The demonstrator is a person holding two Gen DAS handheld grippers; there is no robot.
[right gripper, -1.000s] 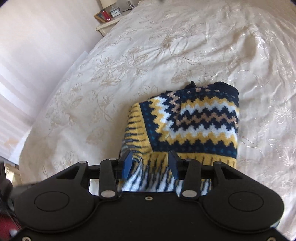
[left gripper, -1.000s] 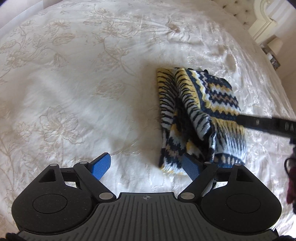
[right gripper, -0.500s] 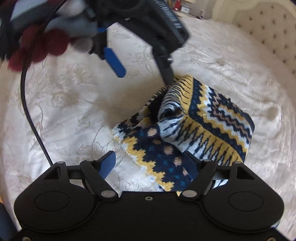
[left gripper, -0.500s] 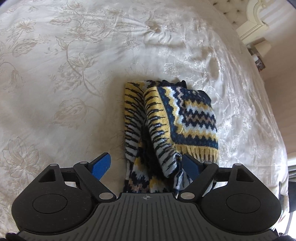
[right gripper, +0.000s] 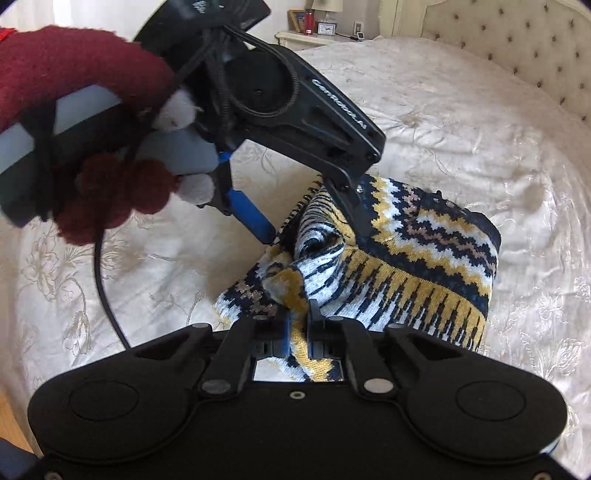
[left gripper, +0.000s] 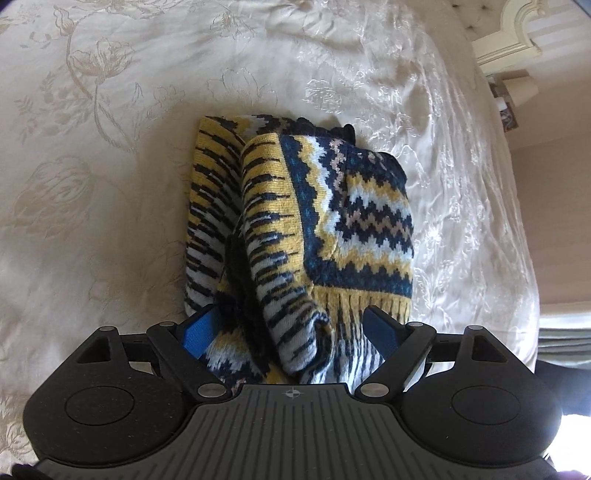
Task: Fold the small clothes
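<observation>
1. The right gripper is nearest, its jaws clamped on a loose yellow-and-white edge of the knitted sweater.
2. The left gripper has its jaws spread wide, straddling the sweater's rolled, striped end without pinching it.
3. The sweater lies in the middle of the cream floral bedspread, already gathered into a compact bundle with the zigzag panel lying flat on top.
4. My judgement: most of the folding looks done; what remains is the bunched end, which needs tucking or flattening.
5. Beyond are the tufted headboard and a nightstand.
</observation>
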